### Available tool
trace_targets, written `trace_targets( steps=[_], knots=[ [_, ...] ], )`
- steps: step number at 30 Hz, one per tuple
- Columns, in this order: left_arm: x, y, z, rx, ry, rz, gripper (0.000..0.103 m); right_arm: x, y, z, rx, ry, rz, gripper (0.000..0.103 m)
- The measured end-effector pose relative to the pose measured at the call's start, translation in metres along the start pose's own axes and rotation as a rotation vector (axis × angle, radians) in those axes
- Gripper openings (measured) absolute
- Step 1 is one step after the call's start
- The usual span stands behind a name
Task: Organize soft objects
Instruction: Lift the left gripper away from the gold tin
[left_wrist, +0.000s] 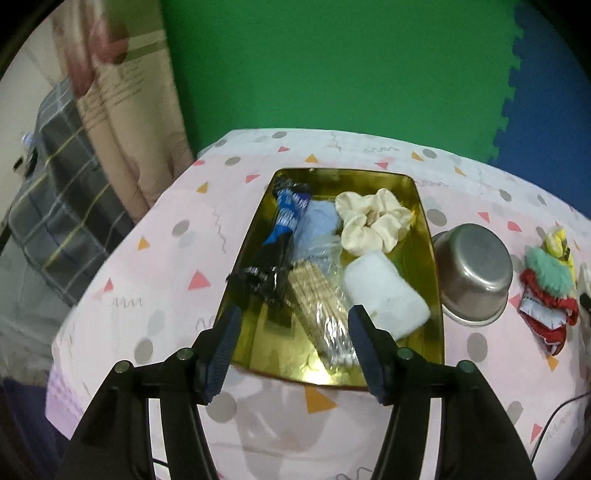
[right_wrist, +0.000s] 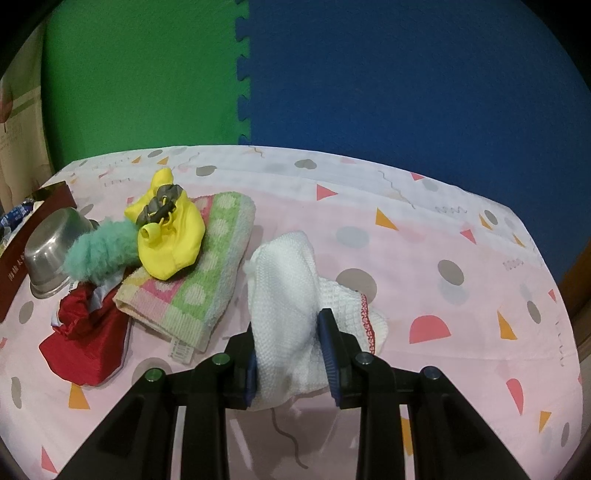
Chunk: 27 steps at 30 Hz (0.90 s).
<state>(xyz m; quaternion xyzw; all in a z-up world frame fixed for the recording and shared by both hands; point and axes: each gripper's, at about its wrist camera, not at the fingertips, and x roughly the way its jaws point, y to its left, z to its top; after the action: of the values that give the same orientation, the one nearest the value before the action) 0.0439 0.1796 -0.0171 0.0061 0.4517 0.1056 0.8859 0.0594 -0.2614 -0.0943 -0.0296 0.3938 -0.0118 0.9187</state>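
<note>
A gold tray (left_wrist: 424, 236) holds a cream scrunchie (left_wrist: 373, 221), a white sponge-like pad (left_wrist: 384, 291), a light blue cloth (left_wrist: 317, 225), a blue and black item (left_wrist: 284, 229) and a beige bundle in clear wrap (left_wrist: 317, 302). My left gripper (left_wrist: 291, 328) is open and empty above the tray's near end. My right gripper (right_wrist: 290, 339) is shut on a white waffle cloth (right_wrist: 284, 280), which bunches up between the fingers. To its left lie a green and pink towel (right_wrist: 207, 280), a yellow pouch (right_wrist: 170, 236), a teal fuzzy scrunchie (right_wrist: 99, 254) and a red satin bag (right_wrist: 88, 336).
An upturned steel bowl (left_wrist: 472, 273) sits right of the tray; it also shows in the right wrist view (right_wrist: 51, 251). The table has a pink patterned cloth (right_wrist: 424, 258). Green and blue foam mats line the wall behind. A thin cable (right_wrist: 288, 439) lies near the right gripper.
</note>
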Motion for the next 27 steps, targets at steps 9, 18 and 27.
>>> trace_targets(
  steps=[9,18,27],
  knots=[
    [-0.001,0.023,-0.02,-0.086,-0.022,0.028,0.063,-0.004,0.006,0.002,0.01,0.013,-0.041,0.027],
    [0.003,0.025,-0.028,-0.082,-0.043,0.045,0.072,-0.017,0.013,0.012,0.013,0.025,-0.073,0.024],
    [0.004,0.027,-0.029,-0.083,-0.046,0.059,0.078,-0.041,0.035,0.027,0.013,-0.013,-0.038,0.023]
  ],
)
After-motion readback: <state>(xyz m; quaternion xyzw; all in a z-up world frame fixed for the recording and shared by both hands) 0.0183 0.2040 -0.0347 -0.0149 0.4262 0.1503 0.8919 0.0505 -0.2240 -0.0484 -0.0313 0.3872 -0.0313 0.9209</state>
